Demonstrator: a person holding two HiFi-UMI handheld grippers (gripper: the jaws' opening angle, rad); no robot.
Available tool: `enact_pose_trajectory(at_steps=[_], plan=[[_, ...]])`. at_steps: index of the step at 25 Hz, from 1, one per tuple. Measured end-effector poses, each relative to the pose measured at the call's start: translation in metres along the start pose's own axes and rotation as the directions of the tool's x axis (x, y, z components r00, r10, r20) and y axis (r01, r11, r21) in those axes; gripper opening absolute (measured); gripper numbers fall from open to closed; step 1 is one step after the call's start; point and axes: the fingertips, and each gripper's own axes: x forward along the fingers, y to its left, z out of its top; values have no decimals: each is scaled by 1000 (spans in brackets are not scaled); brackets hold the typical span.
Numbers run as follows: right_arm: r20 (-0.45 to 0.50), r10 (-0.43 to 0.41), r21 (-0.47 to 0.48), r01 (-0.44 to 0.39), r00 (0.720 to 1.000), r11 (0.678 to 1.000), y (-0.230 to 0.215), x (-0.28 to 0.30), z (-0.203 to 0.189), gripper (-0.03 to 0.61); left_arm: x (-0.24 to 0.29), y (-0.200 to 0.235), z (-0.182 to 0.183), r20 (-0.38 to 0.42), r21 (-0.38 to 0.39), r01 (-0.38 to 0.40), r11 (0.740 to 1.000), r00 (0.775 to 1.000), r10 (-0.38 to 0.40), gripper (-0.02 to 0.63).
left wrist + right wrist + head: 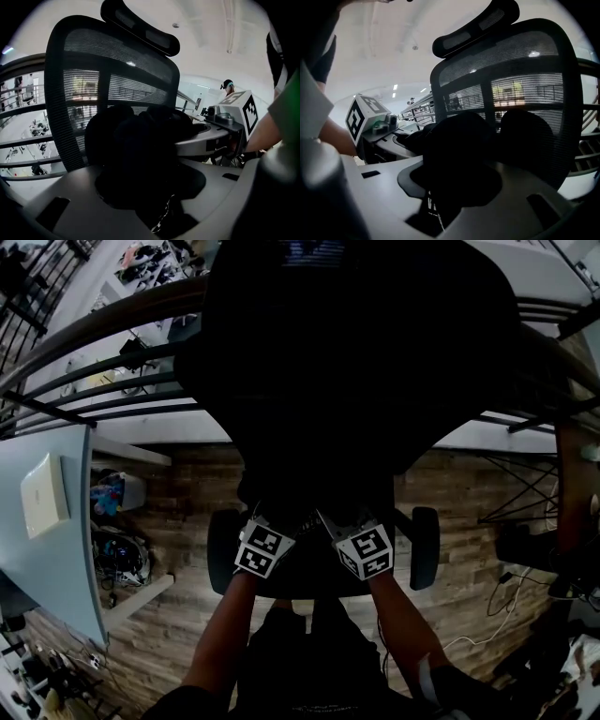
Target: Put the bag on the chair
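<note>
A black mesh-backed office chair (356, 362) fills the head view, its armrests (223, 549) on either side of the seat. The black bag (140, 150) sits low on the seat in front of the backrest (117, 70); it is hard to make out in the dark head view. My left gripper (154, 192) and right gripper (454, 192) stand side by side at the seat's front, each with bag fabric and a strap lying in the gap between its grey jaws. Both jaws stand apart. The marker cubes (262, 549) (364, 551) show above my forearms.
A light blue table (47, 559) with a white box (44, 495) stands at the left, clutter beneath it. Dark railings (94, 381) run behind the chair. The wood floor (469, 521) carries cables at the right. A person in a cap (228, 85) stands far off.
</note>
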Motion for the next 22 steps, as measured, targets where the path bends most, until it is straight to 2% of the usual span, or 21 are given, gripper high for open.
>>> enact_pose_trajectory(at_steps=[2, 7, 10, 17, 22], plan=[[-19, 6, 16, -6, 1000, 1000, 0, 0, -5, 165, -2, -2, -4, -7, -13, 4, 1000, 1000, -4, 201], [-59, -8, 59, 11, 998, 998, -1, -3, -18, 233, -12, -1, -17, -9, -80, -15, 997, 1000, 15, 256], [-64, -27, 78, 32, 998, 996, -2, -10, -20, 267, -24, 0, -18, 5, -93, -39, 995, 999, 40, 272], [-72, -106, 87, 112, 992, 990, -10, -38, -19, 281, -46, -11, -9, 25, -112, -36, 993, 999, 39, 272], [-53, -131, 70, 134, 990, 988, 4, -64, -3, 281, -69, -31, 5, 28, -68, -30, 997, 999, 32, 272]])
